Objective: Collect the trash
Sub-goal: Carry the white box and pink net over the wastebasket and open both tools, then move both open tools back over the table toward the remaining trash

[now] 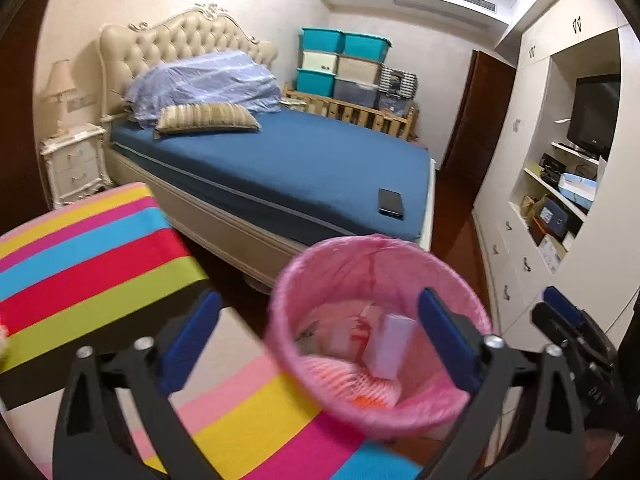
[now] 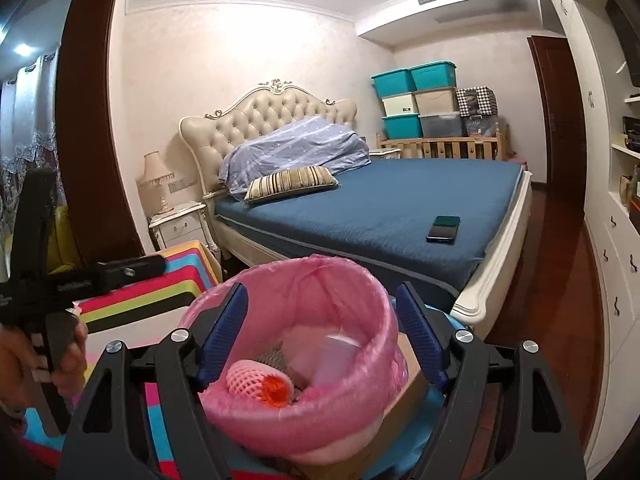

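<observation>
The pink-lined bin (image 1: 378,334) stands on the striped mat (image 1: 256,420) just before the bed (image 1: 304,160) (a blurred white box (image 1: 390,346), perhaps paper, inside). Left gripper (image 1: 320,344) and right gripper (image 2: 320,336) both gape wide above it, holding nothing.

Bedroom furniture beyond the tool tips

Ahead stands a bed (image 2: 384,204) with a blue sheet; a dark phone (image 2: 443,229) lies near its closest corner and a striped cushion (image 2: 291,183) by the tufted headboard (image 2: 264,120). Farther back, storage boxes (image 2: 416,100) are stacked; a white nightstand (image 1: 76,160) stands ahead left.
</observation>
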`<state>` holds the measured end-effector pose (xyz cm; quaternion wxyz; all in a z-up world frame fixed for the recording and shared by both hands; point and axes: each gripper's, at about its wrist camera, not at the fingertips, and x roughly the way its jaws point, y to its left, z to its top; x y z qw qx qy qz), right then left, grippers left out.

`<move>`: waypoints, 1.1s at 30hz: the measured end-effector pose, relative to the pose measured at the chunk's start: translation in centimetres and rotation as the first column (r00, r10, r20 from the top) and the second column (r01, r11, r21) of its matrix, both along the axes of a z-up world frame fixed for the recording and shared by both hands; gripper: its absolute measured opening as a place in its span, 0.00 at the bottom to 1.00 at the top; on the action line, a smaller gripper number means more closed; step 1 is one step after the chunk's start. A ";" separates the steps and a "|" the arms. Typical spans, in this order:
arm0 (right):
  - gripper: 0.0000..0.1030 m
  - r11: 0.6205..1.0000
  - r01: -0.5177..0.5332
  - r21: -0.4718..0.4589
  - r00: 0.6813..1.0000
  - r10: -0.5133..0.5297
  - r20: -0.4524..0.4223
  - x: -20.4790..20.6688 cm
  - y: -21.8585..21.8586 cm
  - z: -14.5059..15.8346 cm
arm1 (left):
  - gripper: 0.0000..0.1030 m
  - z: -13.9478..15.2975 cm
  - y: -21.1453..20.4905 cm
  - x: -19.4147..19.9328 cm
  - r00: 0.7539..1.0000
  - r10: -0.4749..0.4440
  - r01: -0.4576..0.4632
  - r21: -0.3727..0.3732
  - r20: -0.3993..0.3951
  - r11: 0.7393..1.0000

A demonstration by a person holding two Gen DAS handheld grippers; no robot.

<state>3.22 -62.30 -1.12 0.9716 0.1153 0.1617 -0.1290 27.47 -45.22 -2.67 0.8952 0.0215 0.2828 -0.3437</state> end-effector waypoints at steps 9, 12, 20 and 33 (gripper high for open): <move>0.77 0.991 -0.130 0.025 0.991 0.131 -0.036 0.2 7.3 -0.7 | 0.95 -1.4 13.3 -5.6 0.988 0.097 -0.116 0.173 0.118 0.978; 0.78 0.977 -0.207 0.050 0.974 0.211 -0.079 2.5 11.0 -1.0 | 0.95 -1.9 19.3 -7.0 0.975 0.175 -0.201 0.203 0.140 0.958; 0.82 0.919 -0.390 0.055 0.910 0.394 -0.128 7.0 23.2 -0.6 | 0.95 -1.4 36.2 -8.4 0.858 0.484 -0.511 0.192 0.171 0.838; 0.82 0.878 -0.466 0.108 0.851 0.479 -0.214 15.6 37.6 -1.0 | 0.95 -3.9 51.4 -7.9 0.701 0.713 -0.705 0.177 0.029 0.687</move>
